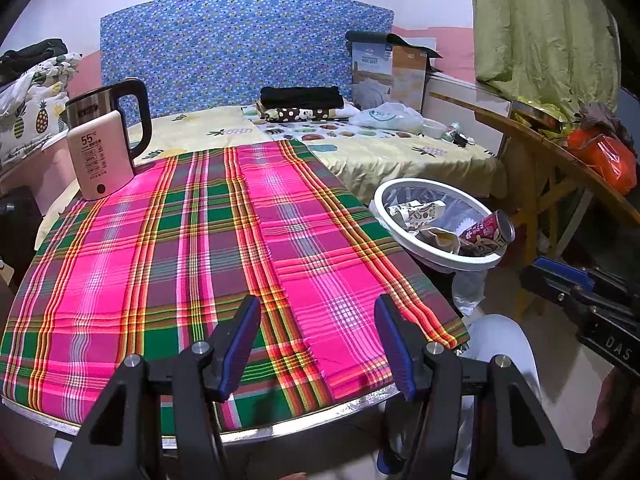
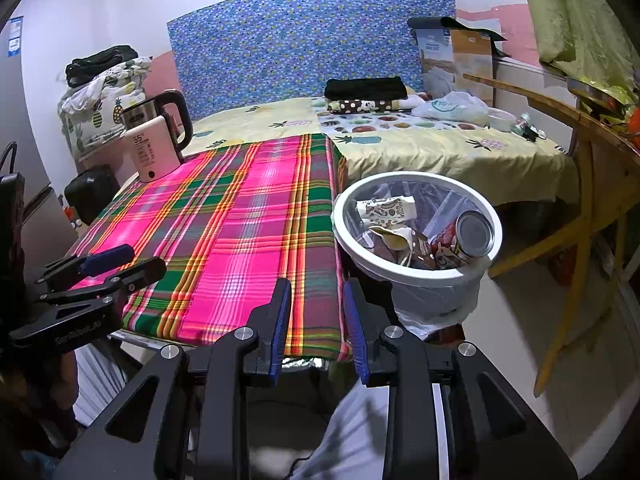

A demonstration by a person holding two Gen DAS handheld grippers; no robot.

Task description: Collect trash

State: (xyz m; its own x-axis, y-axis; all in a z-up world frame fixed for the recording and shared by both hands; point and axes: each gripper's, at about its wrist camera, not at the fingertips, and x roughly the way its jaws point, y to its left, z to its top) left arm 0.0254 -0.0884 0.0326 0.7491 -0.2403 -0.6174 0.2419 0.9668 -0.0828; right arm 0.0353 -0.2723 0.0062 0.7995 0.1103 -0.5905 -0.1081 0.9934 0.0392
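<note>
Room: bedroom corner with a bed point(image 1: 400, 152) under a pineapple-print sheet, a blue patterned headboard point(image 1: 240, 48) behind it and a tabletop point(image 1: 304, 426) in front.
Trash: a red drink can point(image 2: 464, 242) and crumpled patterned paper cups point(image 2: 384, 208) lie inside the white bin point(image 2: 420, 276); the can leans against the near right part of the rim, its silver end facing up.
Bin: lined with a clear bag, it stands just beside the right edge of the tabletop, between the tabletop and a wooden folding table point(image 2: 592, 152).
Trash relative to right gripper: the right gripper point(image 2: 316, 320) sits at the near right corner of the tabletop; the bin and its trash lie just ahead and to the right of its tips, apart from them.
Right jaws: a narrow gap, parted with nothing between the blue pads.
Trash relative to left gripper: the left gripper point(image 1: 318, 336) hovers over the near edge of the tabletop; the bin is well ahead and off to its right.
Left jaws: spread wide, nothing between them.
Tabletop: covered by a pink and green plaid cloth point(image 1: 200, 248); no trash shows on it.
Far left corner: a steel kettle point(image 1: 120, 112) with a black handle, and a white box point(image 1: 100, 156) printed with "55" leaning in front of it.
Bed: folded dark clothes point(image 1: 302, 98), a plastic bag point(image 1: 386, 118) and a cardboard box point(image 1: 390, 74).
</note>
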